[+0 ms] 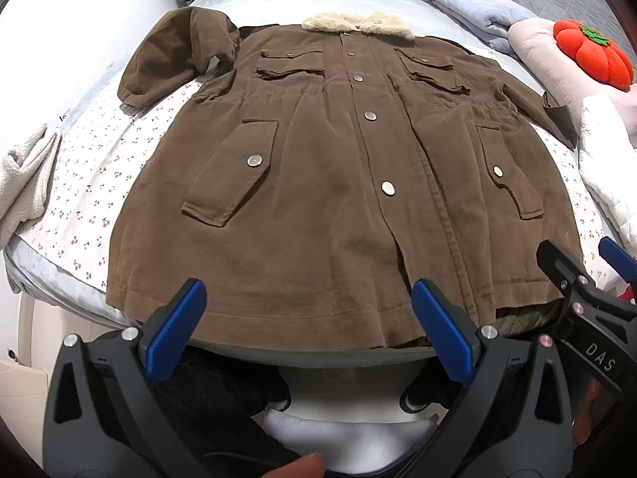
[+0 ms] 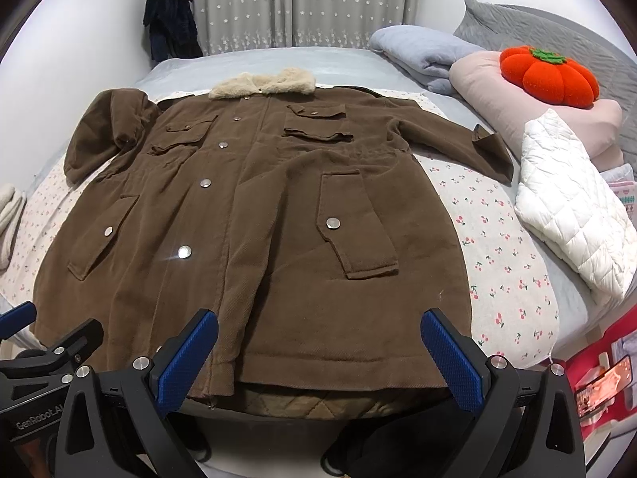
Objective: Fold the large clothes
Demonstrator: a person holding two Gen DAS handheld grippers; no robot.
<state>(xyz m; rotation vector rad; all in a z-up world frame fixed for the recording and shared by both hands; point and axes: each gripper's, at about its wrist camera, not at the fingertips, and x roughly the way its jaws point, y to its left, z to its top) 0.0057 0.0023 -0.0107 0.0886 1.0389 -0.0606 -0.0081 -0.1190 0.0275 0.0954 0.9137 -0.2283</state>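
Observation:
A large brown coat [image 1: 330, 183] with a beige fur collar [image 1: 358, 24] lies flat, front up and buttoned, on the bed, hem toward me. It also shows in the right wrist view [image 2: 254, 219]. Its left sleeve [image 1: 175, 55] is bent by the shoulder; its right sleeve [image 2: 458, 139] stretches outward. My left gripper [image 1: 310, 326] is open and empty, just short of the hem's left half. My right gripper [image 2: 318, 358] is open and empty, at the hem's right half. The right gripper also shows in the left wrist view [image 1: 581, 275].
The bed has a cherry-print sheet [image 2: 497, 247]. A white quilted jacket [image 2: 573, 207], pink pillows with a red pumpkin cushion [image 2: 549, 75] and a folded blue blanket [image 2: 418, 55] lie on the right. A cream towel [image 1: 24, 175] lies at the left edge. Dark clothes [image 2: 171, 20] hang on the wall.

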